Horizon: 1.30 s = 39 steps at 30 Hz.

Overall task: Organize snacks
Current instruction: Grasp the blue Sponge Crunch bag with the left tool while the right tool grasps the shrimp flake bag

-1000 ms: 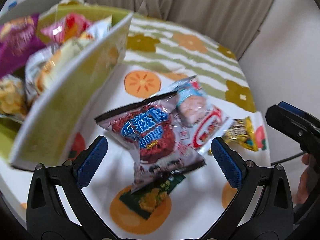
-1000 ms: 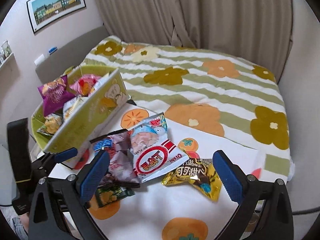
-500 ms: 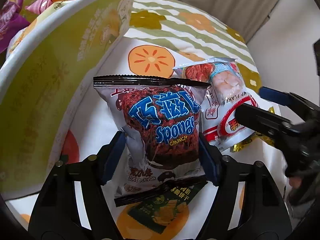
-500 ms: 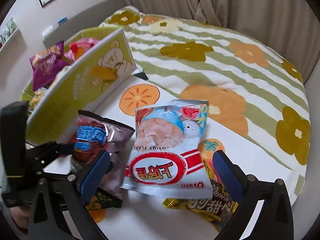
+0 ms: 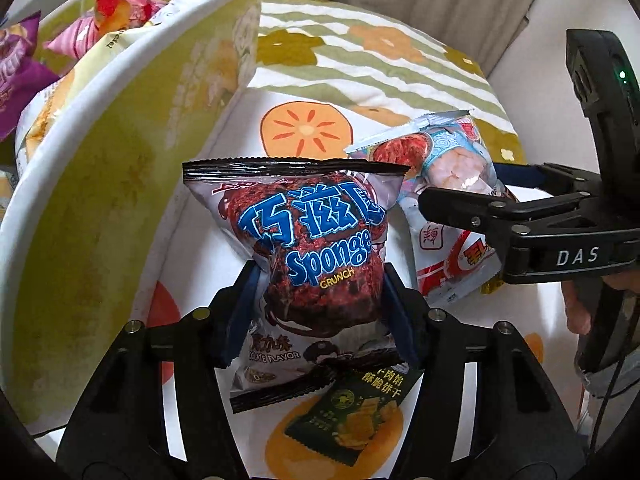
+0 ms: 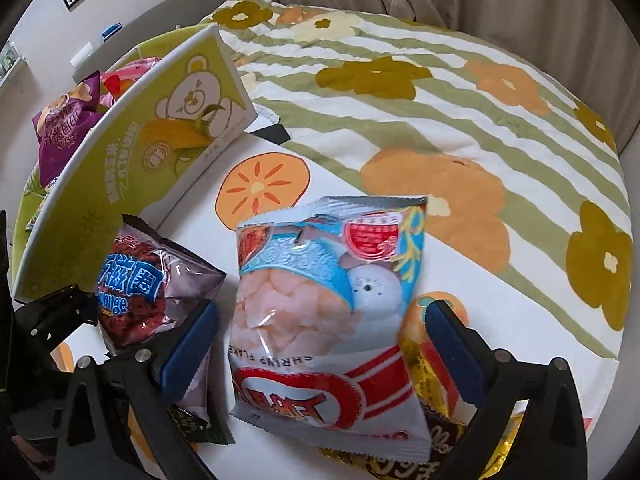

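My left gripper (image 5: 320, 304) is shut on a dark red Sponge Crunch bag (image 5: 316, 240), its blue pads pressing both sides; the bag also shows in the right wrist view (image 6: 136, 292). My right gripper (image 6: 324, 344) is open, its fingers either side of a white shrimp flakes bag (image 6: 320, 320), apart from it; that bag shows in the left wrist view (image 5: 452, 216) too. A green box (image 5: 120, 152) holding several snack bags stands at the left. A small dark green cracker packet (image 5: 356, 416) lies under the Sponge bag. A gold packet (image 6: 448, 440) lies under the shrimp bag.
The snacks lie on a white cloth with orange fruit prints (image 6: 264, 188) over a green striped flowered bedspread (image 6: 400, 80). A purple bag (image 6: 64, 128) and a pink bag (image 5: 116, 4) sit in the box. Curtains hang behind.
My left gripper has closed on the Sponge Crunch bag. My right gripper has moved forward and down over the shrimp flakes bag, still open.
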Motion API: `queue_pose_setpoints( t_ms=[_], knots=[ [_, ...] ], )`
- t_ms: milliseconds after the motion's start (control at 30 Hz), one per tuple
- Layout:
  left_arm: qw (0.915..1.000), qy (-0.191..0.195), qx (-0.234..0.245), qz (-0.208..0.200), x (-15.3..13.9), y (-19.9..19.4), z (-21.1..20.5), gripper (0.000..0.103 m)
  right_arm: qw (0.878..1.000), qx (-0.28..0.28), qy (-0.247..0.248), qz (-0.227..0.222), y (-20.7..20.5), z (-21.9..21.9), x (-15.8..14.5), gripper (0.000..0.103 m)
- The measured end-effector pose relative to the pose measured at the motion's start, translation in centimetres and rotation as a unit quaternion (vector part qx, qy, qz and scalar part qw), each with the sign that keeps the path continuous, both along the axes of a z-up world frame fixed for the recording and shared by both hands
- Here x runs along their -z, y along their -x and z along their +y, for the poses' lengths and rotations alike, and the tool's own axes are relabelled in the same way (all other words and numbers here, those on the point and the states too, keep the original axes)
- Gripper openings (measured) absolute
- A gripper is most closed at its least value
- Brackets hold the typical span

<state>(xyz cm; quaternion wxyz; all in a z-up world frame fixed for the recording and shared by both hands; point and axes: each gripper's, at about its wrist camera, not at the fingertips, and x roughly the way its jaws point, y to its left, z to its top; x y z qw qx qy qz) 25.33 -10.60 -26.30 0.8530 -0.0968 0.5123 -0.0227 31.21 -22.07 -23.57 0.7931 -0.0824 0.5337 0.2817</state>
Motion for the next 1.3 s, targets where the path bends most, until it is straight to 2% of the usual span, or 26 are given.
queue_pose_setpoints(
  t_ms=[67, 133, 267, 333, 467, 533, 833, 1100, 1300],
  knots=[
    [1.0000, -0.001, 0.000, 0.000, 0.0, 0.0, 0.1, 0.056, 1.000, -0.002, -0.003, 0.005, -0.2, 0.2, 0.3, 0.094],
    [1.0000, 0.001, 0.000, 0.000, 0.0, 0.0, 0.1, 0.056, 1.000, -0.007, 0.002, 0.014, -0.2, 0.5, 0.8, 0.080],
    [1.0000, -0.002, -0.001, 0.000, 0.0, 0.0, 0.1, 0.056, 1.000, -0.012, 0.000, 0.014, 0.1, 0.5, 1.0, 0.074],
    [1.0000, -0.002, -0.003, 0.000, 0.0, 0.0, 0.0, 0.056, 1.000, -0.012, 0.003, 0.013, 0.2, 0.5, 1.0, 0.064],
    [1.0000, -0.004, -0.003, -0.002, -0.4, 0.2, 0.0, 0.056, 1.000, -0.003, 0.001, 0.012, 0.7, 0.3, 0.8, 0.058],
    [1.0000, -0.004, -0.003, -0.006, -0.6, 0.3, 0.1, 0.056, 1.000, 0.000, 0.000, 0.008, 1.1, 0.1, 0.4, 0.051],
    [0.9988, -0.007, 0.016, -0.046, -4.1, 2.3, -0.8, 0.056, 0.998, 0.043, -0.030, -0.020, 3.1, -1.4, -3.3, 0.050],
    [0.9944, -0.010, 0.030, -0.101, -9.7, 5.5, -1.7, 0.056, 0.994, 0.082, -0.037, -0.055, 6.2, -3.3, -8.4, 0.050],
    [0.9910, -0.009, 0.026, -0.131, -14.6, 7.6, -0.3, 0.056, 0.990, 0.090, -0.053, -0.091, 8.8, -4.0, -13.2, 0.050]
  ],
)
